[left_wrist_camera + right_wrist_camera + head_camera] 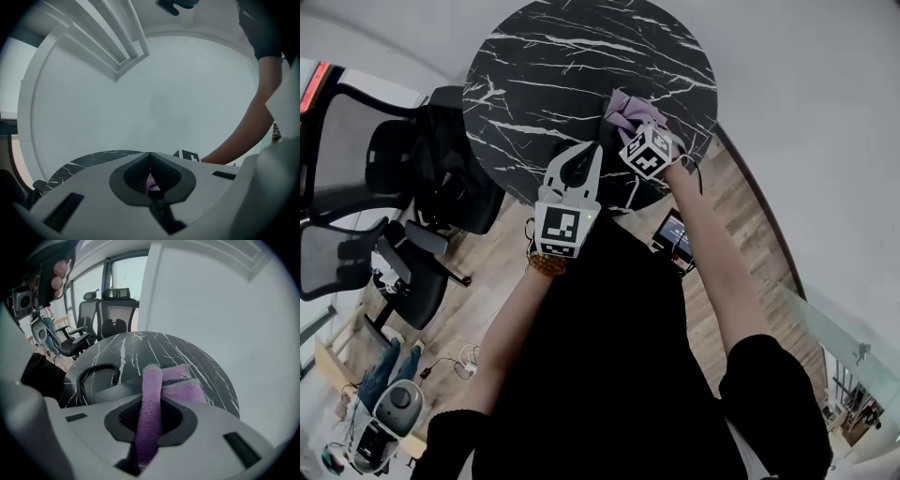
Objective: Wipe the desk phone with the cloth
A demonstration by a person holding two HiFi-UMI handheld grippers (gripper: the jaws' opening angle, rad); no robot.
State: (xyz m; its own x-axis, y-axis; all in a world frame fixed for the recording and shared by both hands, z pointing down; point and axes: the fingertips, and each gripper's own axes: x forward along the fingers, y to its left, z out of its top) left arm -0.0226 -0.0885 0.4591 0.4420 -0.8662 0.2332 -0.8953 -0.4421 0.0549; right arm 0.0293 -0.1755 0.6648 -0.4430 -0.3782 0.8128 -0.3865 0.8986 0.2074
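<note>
A purple cloth (628, 111) lies bunched on the near right part of the round black marble table (544, 66). My right gripper (632, 129) is shut on it. In the right gripper view a strip of the cloth (151, 390) runs up between the jaws of that gripper (151, 404), and the rest is folded on the table beyond. The dark desk phone (110, 393) with its coiled cord (96, 373) sits just left of the cloth. My left gripper (592, 152) hovers shut and empty over the table's near edge, left of the right one, aimed at a white wall (164, 93).
Black office chairs (389, 159) stand left of the table on the wood floor. A lit screen (677, 234) lies on the floor near the person's right arm. A curved white wall (806, 103) rounds the table's far side. Windows and chairs (110, 310) show beyond the table.
</note>
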